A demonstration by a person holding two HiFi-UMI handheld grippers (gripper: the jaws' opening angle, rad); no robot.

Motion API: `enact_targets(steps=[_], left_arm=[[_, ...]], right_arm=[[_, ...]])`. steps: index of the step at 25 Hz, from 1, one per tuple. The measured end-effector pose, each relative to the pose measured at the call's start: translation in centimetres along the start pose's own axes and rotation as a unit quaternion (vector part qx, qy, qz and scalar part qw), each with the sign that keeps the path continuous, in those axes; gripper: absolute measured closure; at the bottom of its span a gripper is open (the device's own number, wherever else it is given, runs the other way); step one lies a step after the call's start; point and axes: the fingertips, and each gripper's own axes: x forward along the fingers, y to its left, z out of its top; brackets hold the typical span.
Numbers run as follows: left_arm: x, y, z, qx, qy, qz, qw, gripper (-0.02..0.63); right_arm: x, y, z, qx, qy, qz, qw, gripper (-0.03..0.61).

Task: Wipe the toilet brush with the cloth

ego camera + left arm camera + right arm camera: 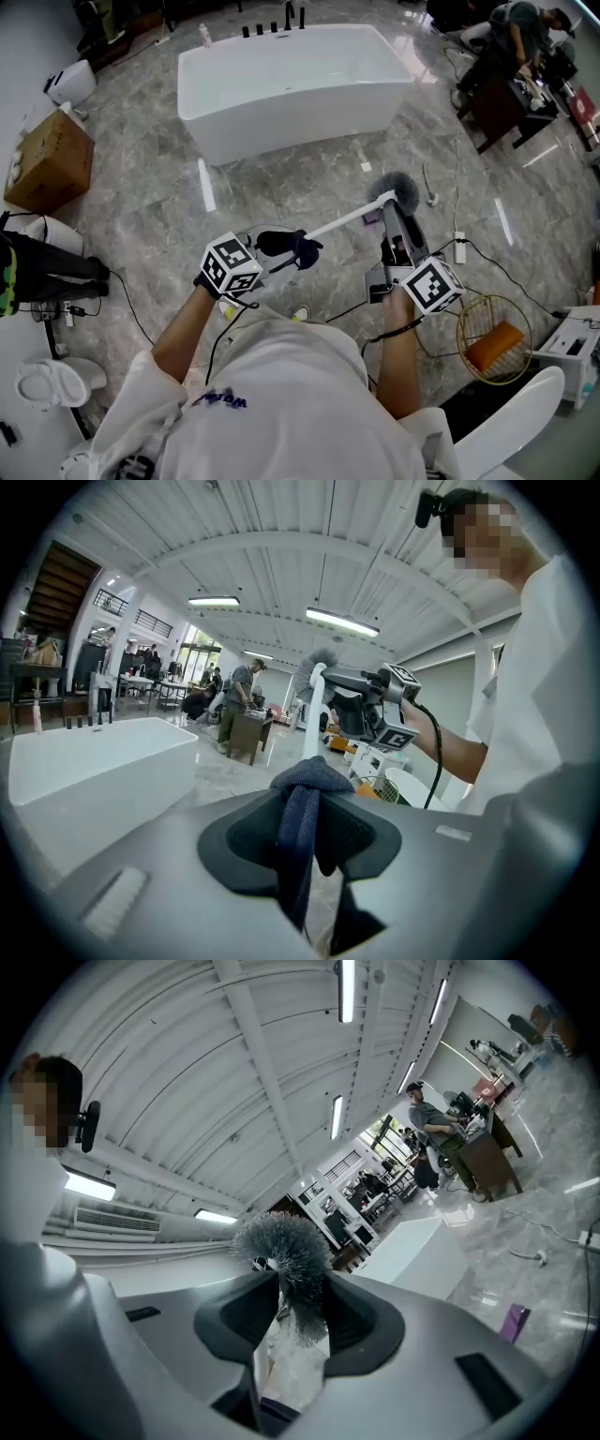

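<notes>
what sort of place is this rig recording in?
Probably a bathroom-fixture showroom or similar open hall: a freestanding white bathtub on a marble-look floor, an unplumbed-looking toilet nearby, and a desk behind.

Grey marble floor point(281, 187) with white bathtub point(291, 84), cardboard box point(47, 159), wire basket point(473, 319), power strip point(459, 247).

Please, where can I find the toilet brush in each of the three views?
Head view: toilet brush right of centre, white handle slanting up to the grey bristles.
Left gripper view: centre, handle upright, bristles on top.
Right gripper view: lower centre, bristles close to the camera.
Shared landmark: the white bathtub.
</notes>
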Motion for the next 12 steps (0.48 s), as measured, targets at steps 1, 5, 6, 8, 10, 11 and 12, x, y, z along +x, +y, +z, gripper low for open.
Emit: enact_targets(steps=[1,5,6,8,10,11,12], left_arm=[[0.0,0.0,-0.1,0.0,0.001,0.0,1.0,0.501],[-0.2,0.2,-0.2,-0.002,0.004,0.0,1.0,0.502],[-0.2,0.1,-0.2,-0.003,0.003,0.0,1.0,0.502],[-0.1,0.1,-0.1,-0.005,0.001,0.0,1.0,0.503],[0.0,0.1,0.0,-0.004,0.0,0.0,1.0,0.506],[0.0,0.1,0.1,-0.004,-0.001,0.0,1.0,0.508],[0.1,0.1,0.2,-0.003,-0.002,-0.001,1.0,0.509]], right_arm=[[0.1,0.0,-0.2,0.0,0.001,0.0,1.0,0.434],[0.3,0.1,-0.7,-0.004,0.006,0.001,1.0,0.436],[0.4,0.3,-0.8,-0.006,0.009,0.002,1.0,0.436],[0.5,0.5,-1.2,-0.007,0.013,0.003,1.0,0.436],[0.7,0.6,-1.8,-0.007,0.017,0.004,1.0,0.436],[0.7,0.7,-2.1,-0.008,0.02,0.005,1.0,0.436],[0.8,0.8,-2.4,-0.009,0.023,0.006,1.0,0.436]])
